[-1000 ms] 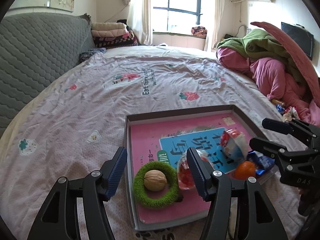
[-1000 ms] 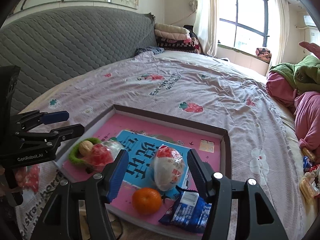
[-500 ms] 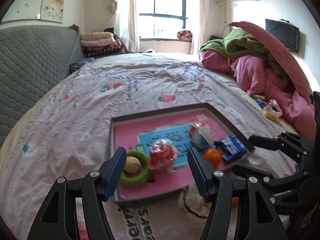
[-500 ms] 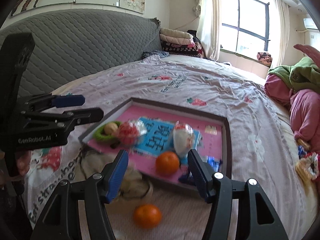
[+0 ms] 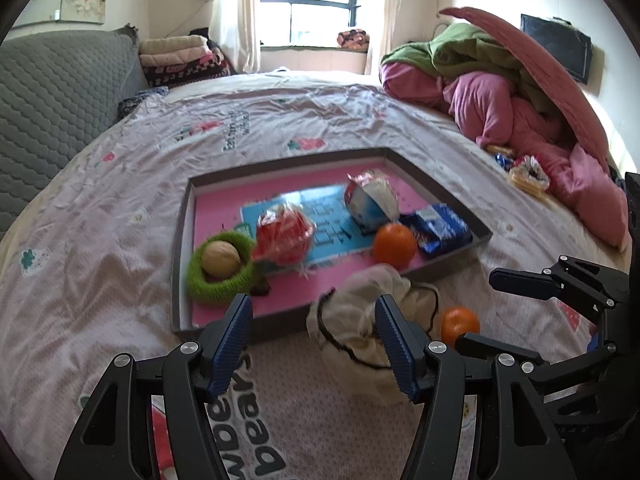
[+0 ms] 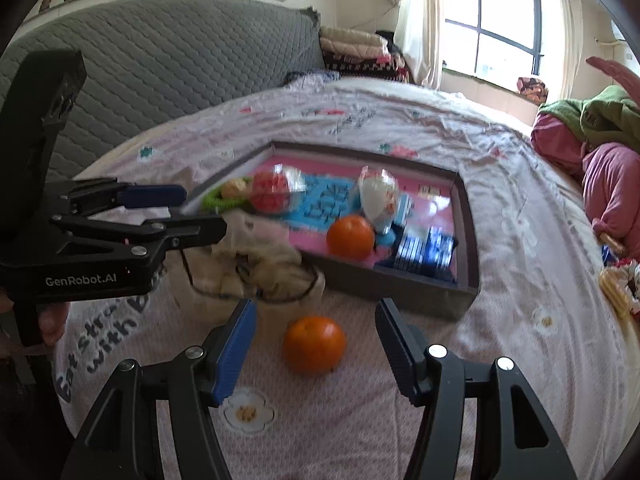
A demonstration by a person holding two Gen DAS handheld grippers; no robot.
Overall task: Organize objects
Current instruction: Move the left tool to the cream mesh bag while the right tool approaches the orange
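Note:
A shallow grey tray (image 5: pixel 182 240) with a pink floor lies on the bed. It holds a green ring with a walnut (image 5: pixel 221 258), a red wrapped snack (image 5: pixel 284 236), a white packet (image 5: pixel 372 200), an orange (image 5: pixel 394 245) and a blue packet (image 5: pixel 438 229). A cream drawstring bag (image 5: pixel 360 312) lies in front of the tray, with a second orange (image 5: pixel 460 323) to its right. My left gripper (image 5: pixel 314 336) hangs open just short of the bag. My right gripper (image 6: pixel 315 312) stands open over the loose orange (image 6: pixel 314 344), its pads clear of it.
A grey quilted headboard (image 6: pixel 160 60) rises at the left. Heaped pink and green bedding (image 5: pixel 500 92) and some snack packets (image 5: pixel 526 170) lie at the right. Folded blankets (image 5: pixel 180 58) sit below the window. The left gripper (image 6: pixel 196 210) reaches over the bag (image 6: pixel 272 264) in the right wrist view.
Both grippers have drawn back from the tray toward the near end of the bed. The cream bag and the loose orange have come into view in front of them.

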